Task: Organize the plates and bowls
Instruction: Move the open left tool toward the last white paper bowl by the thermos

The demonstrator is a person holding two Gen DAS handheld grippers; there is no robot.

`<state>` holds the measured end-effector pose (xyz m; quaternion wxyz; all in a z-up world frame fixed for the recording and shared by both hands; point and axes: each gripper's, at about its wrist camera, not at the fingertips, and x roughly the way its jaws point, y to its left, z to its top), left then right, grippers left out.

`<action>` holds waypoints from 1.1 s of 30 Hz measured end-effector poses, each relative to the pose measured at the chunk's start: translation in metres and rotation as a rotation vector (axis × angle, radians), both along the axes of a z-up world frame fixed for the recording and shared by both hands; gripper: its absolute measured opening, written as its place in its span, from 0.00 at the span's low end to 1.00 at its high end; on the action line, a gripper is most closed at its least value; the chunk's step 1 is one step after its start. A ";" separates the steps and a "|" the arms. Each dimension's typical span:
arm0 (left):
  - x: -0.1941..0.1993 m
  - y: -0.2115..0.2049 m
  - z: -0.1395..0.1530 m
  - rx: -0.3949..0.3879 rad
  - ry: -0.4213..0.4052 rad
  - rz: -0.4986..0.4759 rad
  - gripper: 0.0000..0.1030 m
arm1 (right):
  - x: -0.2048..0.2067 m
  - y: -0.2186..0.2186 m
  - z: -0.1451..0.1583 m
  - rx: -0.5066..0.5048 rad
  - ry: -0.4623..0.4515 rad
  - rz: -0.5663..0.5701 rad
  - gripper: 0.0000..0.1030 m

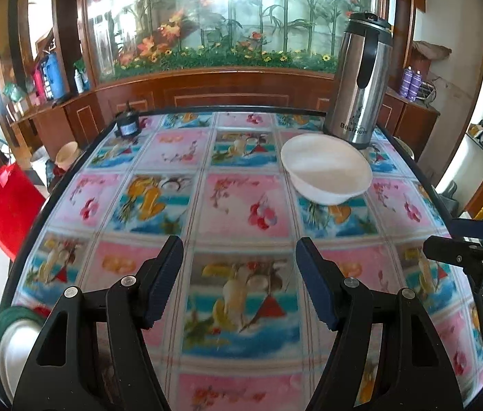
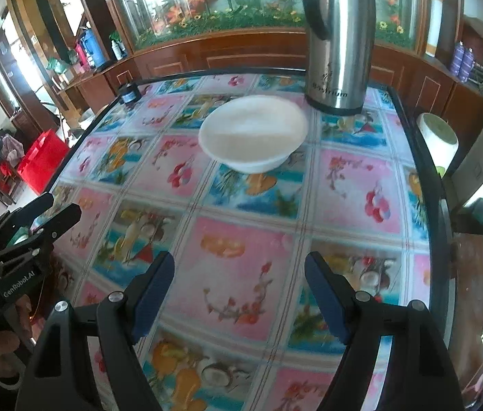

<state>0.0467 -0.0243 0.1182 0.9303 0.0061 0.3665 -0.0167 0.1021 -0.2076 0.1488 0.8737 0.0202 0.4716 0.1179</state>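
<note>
The white bowl (image 2: pixel 253 133) is parked upright on the table (image 2: pixel 241 250) just in front of the steel thermos (image 2: pixel 339 37), dead ahead of the right tool (image 2: pixel 239 296), which is held open and empty like the left tool (image 1: pixel 239 282), so it's probably the right's grab.

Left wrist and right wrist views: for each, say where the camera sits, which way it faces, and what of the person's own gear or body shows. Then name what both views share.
Left wrist: sits on the left gripper, looking forward and down across the table; its open jaws fill the foreground, the other gripper at the right edge.
Right wrist: sits on the right gripper, facing the white bowl; open jaws in the foreground, the left gripper and hand at the left edge.
Shared: the bowl, the steel flask, the flowered tablecloth.
</note>
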 end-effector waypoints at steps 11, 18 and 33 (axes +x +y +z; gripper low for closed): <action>0.059 -0.018 -0.010 0.019 0.009 0.011 0.67 | 0.056 -0.013 -0.008 -0.012 0.009 -0.043 0.78; 0.085 -0.024 -0.020 0.018 0.042 0.015 0.67 | 0.078 -0.015 -0.017 -0.019 0.031 -0.046 0.78; 0.129 -0.030 -0.023 -0.122 0.124 0.000 0.67 | 0.116 -0.028 -0.025 0.003 0.062 -0.084 0.78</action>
